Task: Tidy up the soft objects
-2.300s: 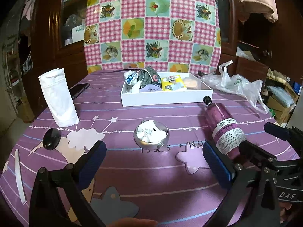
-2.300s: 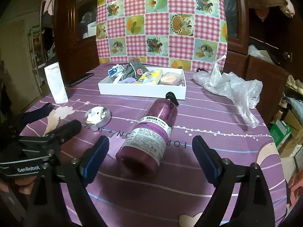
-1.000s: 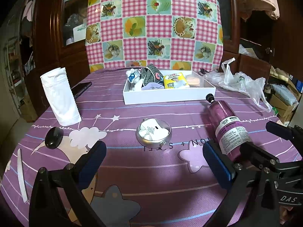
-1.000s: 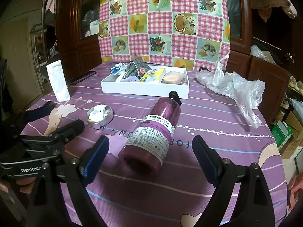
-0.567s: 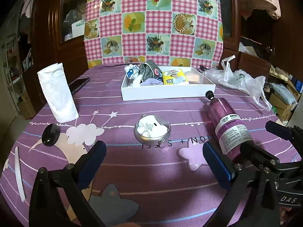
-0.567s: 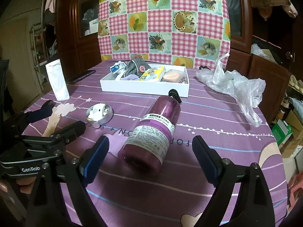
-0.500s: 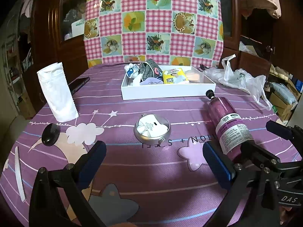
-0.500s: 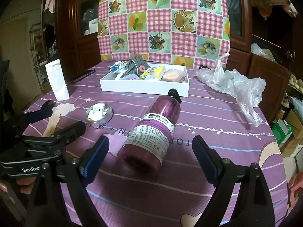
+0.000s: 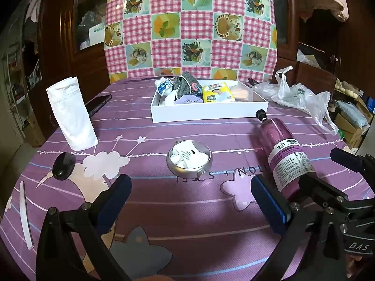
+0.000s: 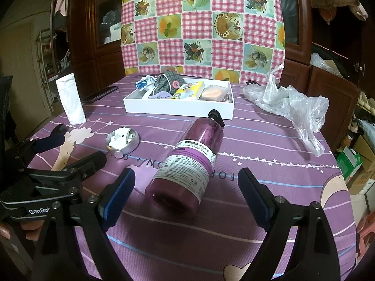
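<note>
A white tray [image 9: 206, 115] [image 10: 178, 111] at the far side of the purple table holds soft items: a plaid cloth [image 9: 186, 83], a yellow packet [image 9: 216, 92] and a peach sponge [image 9: 241, 92]. A white fabric roll [image 9: 71, 114] [image 10: 70, 98] stands upright at the left. My left gripper [image 9: 191, 201] is open over the near table, empty, behind a round metal tin [image 9: 189, 159]. My right gripper [image 10: 185, 199] is open, its fingers on either side of the base of a purple bottle [image 10: 192, 161] lying flat, not touching it.
A crumpled plastic bag [image 10: 288, 103] lies at the right. A dark phone [image 9: 98, 103] rests behind the roll. A black round object [image 9: 62, 165] and a pale flat strip [image 9: 24, 213] lie near the left edge. Dark cabinets stand behind the table.
Both views shift only slightly; the tray and bottle sit a touch differently in the frame. Both grippers stay open and nothing has been picked up.
</note>
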The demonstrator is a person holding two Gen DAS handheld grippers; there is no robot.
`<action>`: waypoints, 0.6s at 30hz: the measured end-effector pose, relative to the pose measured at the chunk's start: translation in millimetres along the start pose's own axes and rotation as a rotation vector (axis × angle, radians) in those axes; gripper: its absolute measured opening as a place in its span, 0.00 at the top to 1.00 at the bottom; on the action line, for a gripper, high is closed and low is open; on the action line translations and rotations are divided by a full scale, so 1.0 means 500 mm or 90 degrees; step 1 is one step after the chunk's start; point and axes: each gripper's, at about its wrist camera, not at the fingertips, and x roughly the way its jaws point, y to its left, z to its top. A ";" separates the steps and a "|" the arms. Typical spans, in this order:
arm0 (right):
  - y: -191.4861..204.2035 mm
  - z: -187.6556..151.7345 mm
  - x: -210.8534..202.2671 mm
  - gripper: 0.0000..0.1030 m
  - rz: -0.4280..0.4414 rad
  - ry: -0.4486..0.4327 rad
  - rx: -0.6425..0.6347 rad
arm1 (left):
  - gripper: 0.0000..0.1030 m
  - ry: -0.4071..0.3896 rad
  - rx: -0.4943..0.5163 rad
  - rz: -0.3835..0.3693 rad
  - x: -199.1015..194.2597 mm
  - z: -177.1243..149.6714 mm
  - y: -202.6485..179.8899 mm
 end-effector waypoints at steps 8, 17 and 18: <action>0.000 -0.001 0.001 0.13 0.003 0.003 0.001 | 0.00 -0.002 0.000 0.001 0.000 -0.001 0.001; -0.001 -0.001 0.002 0.13 0.004 0.005 0.000 | 0.00 -0.001 0.000 0.004 -0.001 -0.002 -0.001; -0.001 -0.001 0.003 0.13 0.004 0.004 0.000 | 0.00 -0.002 0.000 0.005 -0.001 -0.001 -0.001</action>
